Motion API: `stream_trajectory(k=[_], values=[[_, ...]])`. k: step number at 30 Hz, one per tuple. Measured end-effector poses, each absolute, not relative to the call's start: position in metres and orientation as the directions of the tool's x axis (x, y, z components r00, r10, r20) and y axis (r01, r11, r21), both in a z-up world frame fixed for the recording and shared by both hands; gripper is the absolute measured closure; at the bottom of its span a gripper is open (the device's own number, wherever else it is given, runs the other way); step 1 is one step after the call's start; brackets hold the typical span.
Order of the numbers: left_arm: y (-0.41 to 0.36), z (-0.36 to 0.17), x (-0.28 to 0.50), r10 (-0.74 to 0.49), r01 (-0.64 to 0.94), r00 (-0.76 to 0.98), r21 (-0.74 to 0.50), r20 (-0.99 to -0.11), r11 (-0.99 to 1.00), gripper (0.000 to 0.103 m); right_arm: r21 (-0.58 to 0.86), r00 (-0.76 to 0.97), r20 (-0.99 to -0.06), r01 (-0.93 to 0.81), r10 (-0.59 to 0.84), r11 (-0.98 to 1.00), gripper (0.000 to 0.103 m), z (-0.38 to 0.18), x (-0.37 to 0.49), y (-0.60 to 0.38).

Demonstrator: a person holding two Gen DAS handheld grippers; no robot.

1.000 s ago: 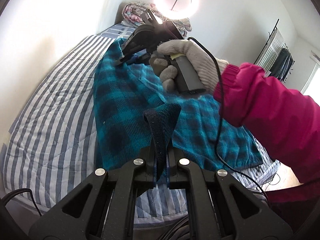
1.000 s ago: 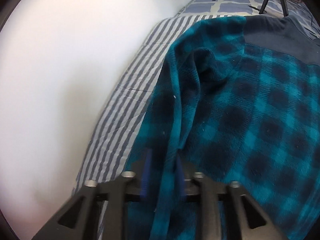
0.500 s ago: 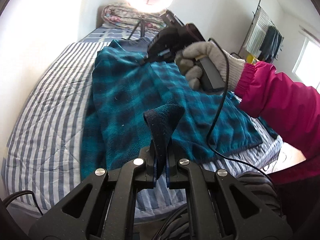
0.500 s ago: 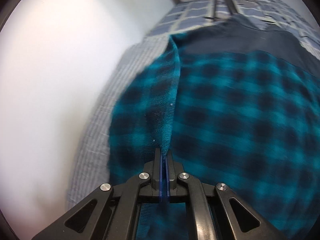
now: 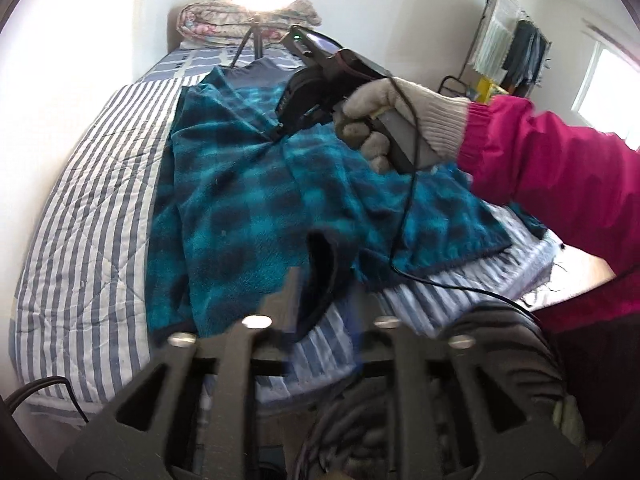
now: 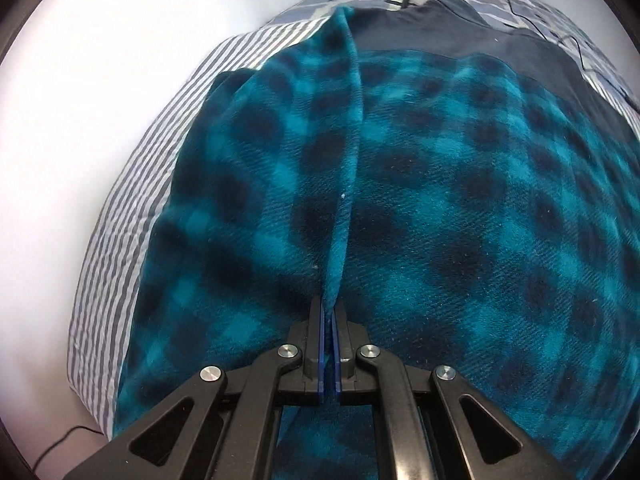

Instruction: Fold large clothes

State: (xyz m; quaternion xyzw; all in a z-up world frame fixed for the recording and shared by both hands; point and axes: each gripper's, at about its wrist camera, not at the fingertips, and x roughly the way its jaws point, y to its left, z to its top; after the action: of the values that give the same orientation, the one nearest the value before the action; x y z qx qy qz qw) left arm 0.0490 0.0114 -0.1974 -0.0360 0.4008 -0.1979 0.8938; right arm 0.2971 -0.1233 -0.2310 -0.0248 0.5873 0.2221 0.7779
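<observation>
Right now a teal-and-navy plaid fleece garment (image 5: pixel 248 200) lies spread across a bed covered by a grey-and-white striped quilt (image 5: pixel 92 216), its plain navy upper panel (image 6: pixel 472 32) toward the headboard. The right gripper (image 6: pixel 329 320) has its fingers pressed nearly together on a raised ridge of the fleece running away toward that panel. From the left wrist view, the same tool sits in a gloved hand (image 5: pixel 384 120) with a pink sleeve (image 5: pixel 560 184). The left gripper (image 5: pixel 324 312) has its blurred fingers spread apart, with a dark navy cuff (image 5: pixel 322 272) standing between them; whether either finger touches it I cannot tell.
</observation>
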Motion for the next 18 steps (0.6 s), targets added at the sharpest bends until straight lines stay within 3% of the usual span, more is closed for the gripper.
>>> stream_trajectory(k=[2, 4, 9, 11, 14, 18], values=[[0.019, -0.192, 0.037, -0.395, 0.327, 0.604, -0.237, -0.692, 0.915, 0.048, 0.200, 0.230, -0.925, -0.383, 0.302, 0.902, 0.080, -0.220, 0.296, -0.124], [0.031, -0.190, 0.027, -0.400, 0.313, 0.608, -0.256, -0.686, 0.915, 0.048, 0.190, 0.255, -0.918, -0.389, 0.304, 0.901, 0.073, -0.207, 0.292, -0.126], [0.073, -0.216, 0.038, -0.408, 0.138, 0.571, -0.407, -0.712, 0.903, 0.049, 0.215, 0.301, -0.882, -0.426, 0.362, 0.879, 0.072, -0.167, 0.297, -0.145], [0.085, -0.230, 0.046, -0.430, 0.085, 0.556, -0.466, -0.711, 0.881, 0.055, 0.217, 0.318, -0.869, -0.443, 0.379, 0.870, 0.072, -0.156, 0.302, -0.137], [0.088, -0.244, 0.053, -0.444, 0.069, 0.534, -0.487, -0.719, 0.871, 0.057, 0.205, 0.335, -0.860, -0.466, 0.386, 0.860, 0.072, -0.148, 0.311, -0.116], [0.085, -0.260, 0.060, -0.448, 0.056, 0.513, -0.492, -0.732, 0.869, 0.067, 0.185, 0.349, -0.853, -0.493, 0.388, 0.850, 0.072, -0.150, 0.324, -0.090]])
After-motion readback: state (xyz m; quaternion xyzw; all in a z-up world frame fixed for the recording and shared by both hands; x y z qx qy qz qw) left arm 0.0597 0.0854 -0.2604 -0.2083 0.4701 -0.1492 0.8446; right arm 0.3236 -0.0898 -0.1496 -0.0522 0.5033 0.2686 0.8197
